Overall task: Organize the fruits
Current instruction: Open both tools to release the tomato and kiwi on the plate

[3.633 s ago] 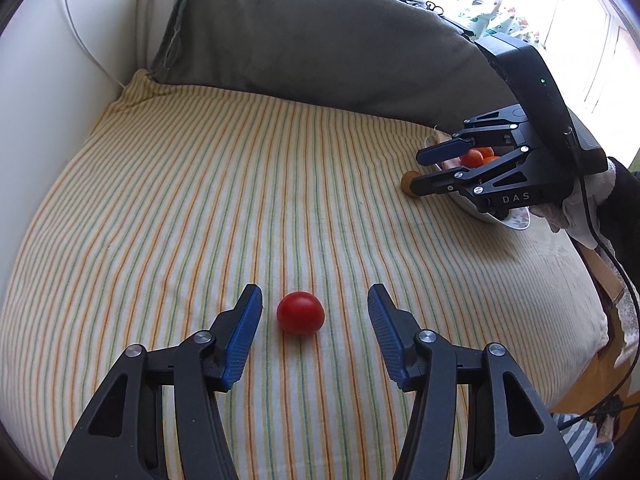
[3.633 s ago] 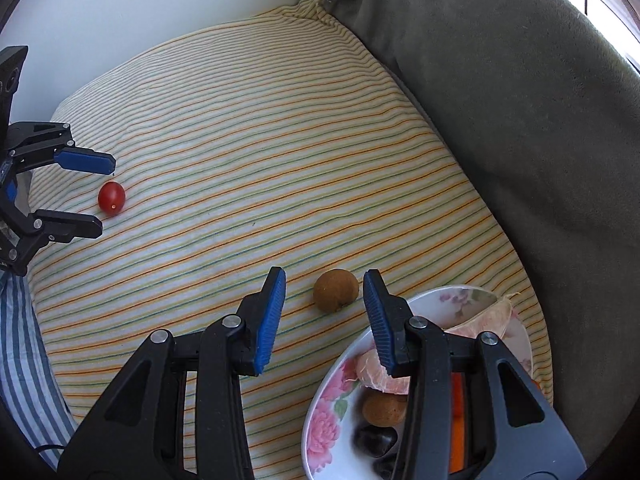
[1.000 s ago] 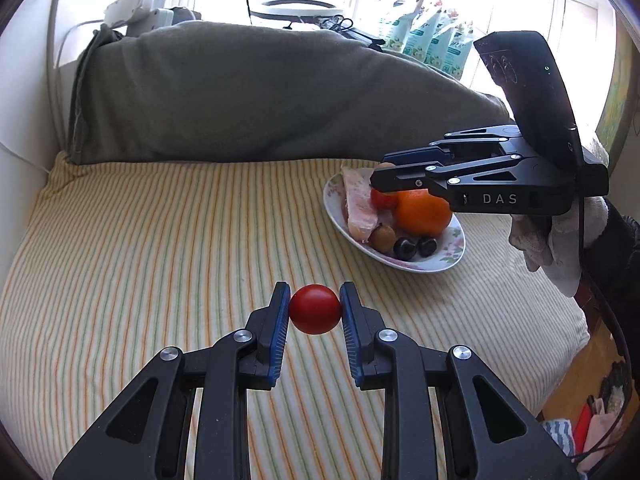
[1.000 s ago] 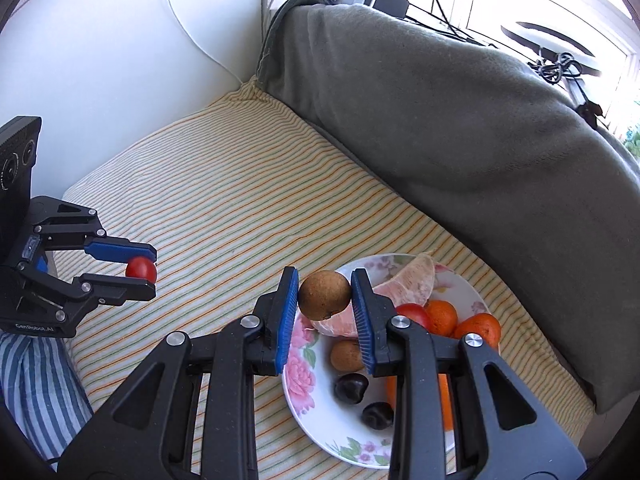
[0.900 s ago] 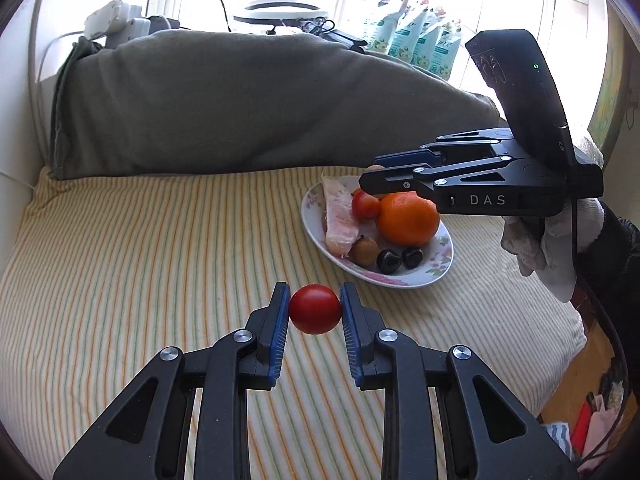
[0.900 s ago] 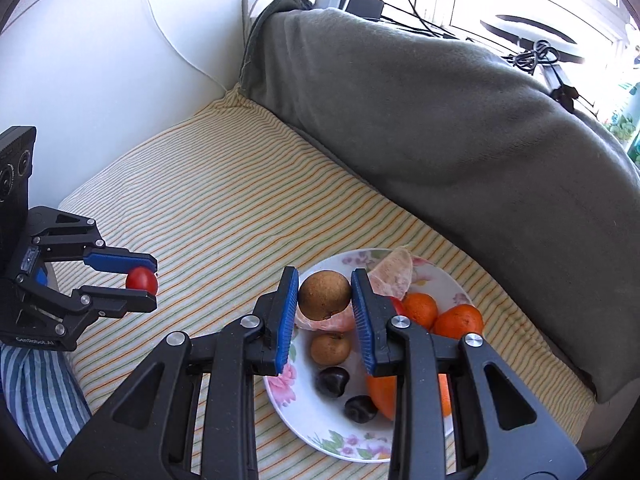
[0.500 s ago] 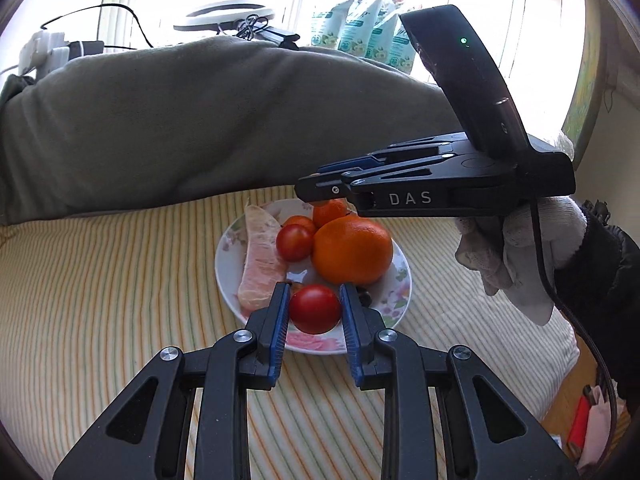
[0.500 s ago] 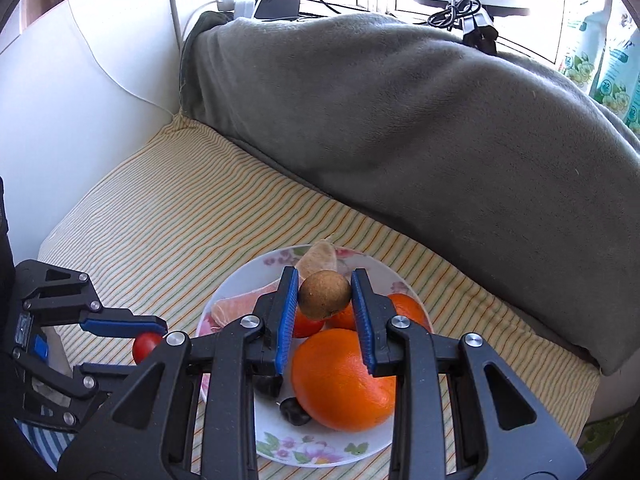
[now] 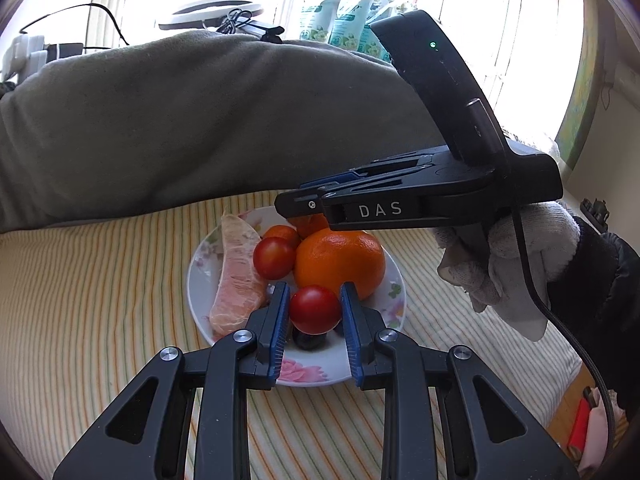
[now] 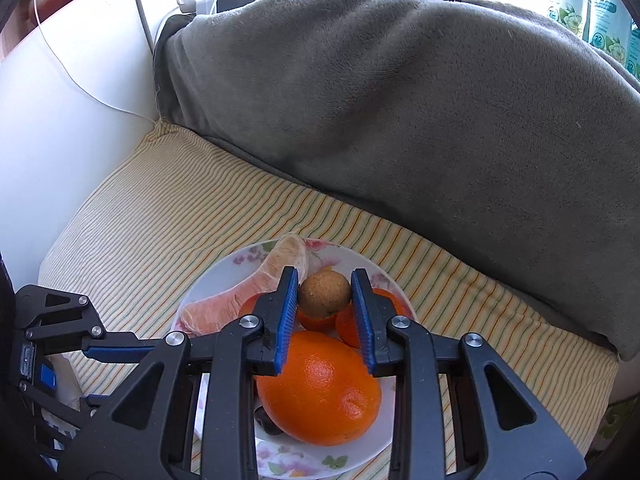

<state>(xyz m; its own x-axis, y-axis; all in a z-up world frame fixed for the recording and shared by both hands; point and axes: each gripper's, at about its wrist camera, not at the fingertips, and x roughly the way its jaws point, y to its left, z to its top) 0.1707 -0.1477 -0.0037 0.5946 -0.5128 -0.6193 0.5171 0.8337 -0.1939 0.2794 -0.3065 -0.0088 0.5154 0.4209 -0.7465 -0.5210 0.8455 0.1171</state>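
Note:
My left gripper (image 9: 315,309) is shut on a red cherry tomato (image 9: 315,309) and holds it over the near side of the flowered plate (image 9: 198,264). On the plate lie a big orange (image 9: 340,260), a second tomato (image 9: 274,257), small oranges, a pink peeled citrus segment (image 9: 236,276) and dark round fruits. My right gripper (image 10: 325,294) is shut on a brown round fruit (image 10: 325,294) above the plate's (image 10: 218,276) far side, over the small oranges (image 10: 318,320). From the left wrist view the right gripper (image 9: 304,200) reaches in from the right, its fruit hidden.
The plate rests on a striped cushion (image 10: 160,216). A grey blanket-covered backrest (image 10: 400,100) rises behind it and a white wall (image 10: 60,120) stands on the left. A gloved hand (image 9: 504,256) with a cable holds the right gripper. The cushion's right edge drops off.
Both grippers have carried their fruits across the cushion to the plate. The tomato now hangs over the plate's near side and the brown fruit over its far side. Both grips stayed shut.

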